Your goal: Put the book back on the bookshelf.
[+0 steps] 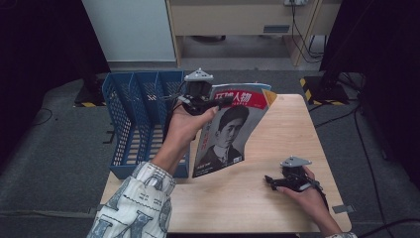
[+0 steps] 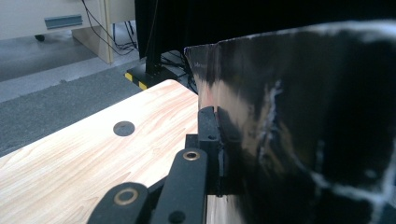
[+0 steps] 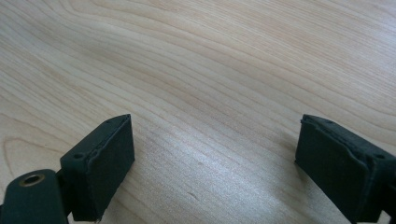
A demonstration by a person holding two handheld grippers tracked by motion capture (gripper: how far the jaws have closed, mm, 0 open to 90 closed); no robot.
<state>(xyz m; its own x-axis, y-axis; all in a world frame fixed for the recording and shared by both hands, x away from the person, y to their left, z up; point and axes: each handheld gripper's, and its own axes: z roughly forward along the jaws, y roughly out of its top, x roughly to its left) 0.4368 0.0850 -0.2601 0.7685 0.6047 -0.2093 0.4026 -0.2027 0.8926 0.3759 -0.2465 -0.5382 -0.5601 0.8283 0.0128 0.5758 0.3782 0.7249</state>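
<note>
Blue plastic makes up the file rack (image 1: 141, 119), which stands at the left edge of the wooden table (image 1: 277, 144). Its slots are open at the top, and I think that is so flat things can drop in from above. I cannot see anything in the slots.

Just to the right of the rack, the left gripper (image 1: 210, 103) is held up in the air by the person's left hand (image 1: 185, 124). Its jaws are clamped on the top left part of a magazine (image 1: 229, 130). In the left gripper view the dark, shiny paper of the magazine (image 2: 299, 135) sits pinched tight against a jaw. Gripping it near the top lets the rest hang down, so I think it is being carried upright to fit a slot.

The magazine stands tall. Its long side runs up and down, leaning a little. The red title strip is at the top and the cover picture faces the person. The bottom edge is close to the table, near the rack's front corner, but I cannot tell if it touches.

Far to the right, the right gripper (image 1: 271, 179) lies low on the table in the person's right hand (image 1: 309, 198). Its jaws are wide apart over bare wood, with nothing between them. It seems to be resting out of the way.
</note>
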